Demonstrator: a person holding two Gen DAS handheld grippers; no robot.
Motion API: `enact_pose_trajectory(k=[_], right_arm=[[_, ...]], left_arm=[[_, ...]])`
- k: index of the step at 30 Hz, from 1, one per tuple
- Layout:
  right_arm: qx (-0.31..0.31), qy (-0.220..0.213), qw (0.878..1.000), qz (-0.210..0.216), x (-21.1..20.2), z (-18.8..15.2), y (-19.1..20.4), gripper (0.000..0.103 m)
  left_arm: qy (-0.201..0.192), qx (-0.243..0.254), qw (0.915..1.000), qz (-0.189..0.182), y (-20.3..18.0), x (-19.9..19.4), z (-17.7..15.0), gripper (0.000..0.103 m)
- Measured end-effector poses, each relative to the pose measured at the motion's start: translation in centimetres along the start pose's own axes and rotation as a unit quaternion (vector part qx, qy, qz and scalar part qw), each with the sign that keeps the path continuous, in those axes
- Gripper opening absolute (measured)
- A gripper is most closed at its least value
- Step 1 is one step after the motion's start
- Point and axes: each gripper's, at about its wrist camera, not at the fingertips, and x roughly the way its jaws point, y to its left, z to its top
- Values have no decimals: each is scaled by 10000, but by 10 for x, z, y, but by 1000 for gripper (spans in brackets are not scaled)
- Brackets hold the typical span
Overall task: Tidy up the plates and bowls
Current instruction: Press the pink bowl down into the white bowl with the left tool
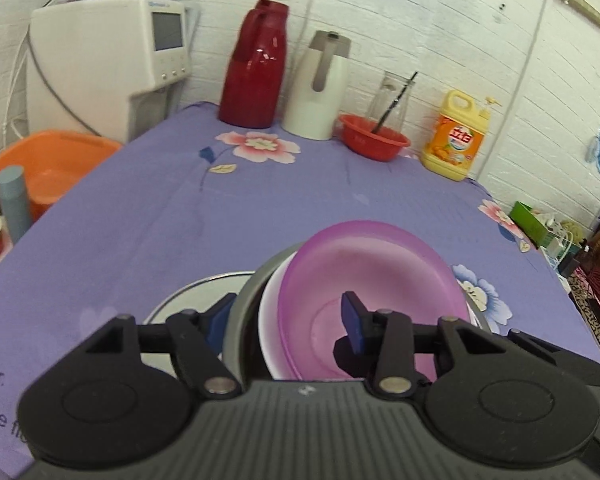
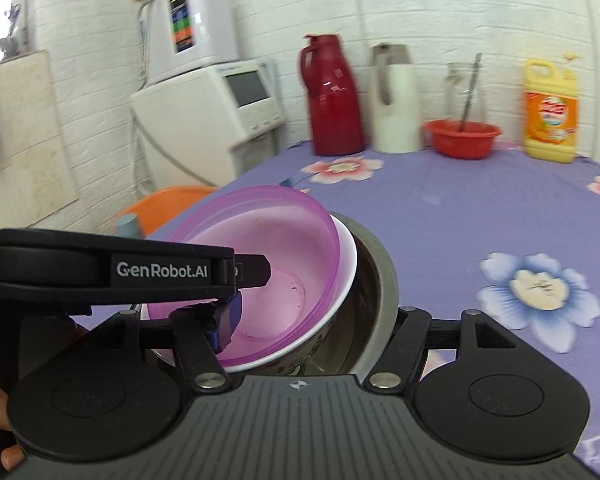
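A stack of three nested bowls hangs tilted over the table: a purple translucent bowl [image 1: 364, 280] inside a white bowl [image 1: 270, 320] inside a steel bowl [image 1: 246, 300]. My left gripper [image 1: 286, 314] is shut on the stack's wall, with one pad outside the steel bowl and the other inside the purple bowl. In the right wrist view the same purple bowl [image 2: 268, 248], white bowl [image 2: 340, 280] and steel bowl [image 2: 376, 280] sit between the wide jaws of my right gripper [image 2: 306, 312]. Its left pad [image 2: 228, 316] is inside the purple bowl; its right finger is hidden behind the steel rim. The left gripper's body [image 2: 112, 270] crosses from the left.
A round steel dish [image 1: 188, 292] lies on the purple flowered cloth [image 1: 260, 208] below the stack. At the back stand a red thermos [image 1: 256, 68], a white thermos [image 1: 320, 88], a red basin [image 1: 374, 138] and a yellow detergent bottle [image 1: 458, 136]. An orange tub [image 1: 56, 164] sits off the left edge.
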Motion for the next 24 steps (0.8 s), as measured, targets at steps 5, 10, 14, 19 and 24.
enact_pose_trajectory(k=[5, 10, 14, 19, 24], right_arm=[[-84, 244, 9994, 224, 18, -5, 19, 103], [-75, 423, 9988, 228, 28, -9, 22, 103], [-55, 548, 9982, 234, 35, -15, 20, 103], [-275, 605, 9973, 327, 39, -16, 27, 103], [-107, 397, 9989, 230, 36, -11, 20, 103]], left_arm=[[79, -219, 9996, 185, 29, 1, -5, 41], [188, -288, 9993, 146, 38, 9, -9, 42], [236, -223, 9994, 97, 39, 19, -16, 50], [91, -129, 9998, 73, 35, 18, -17, 71], [-300, -287, 9991, 108, 43, 5, -1, 73]])
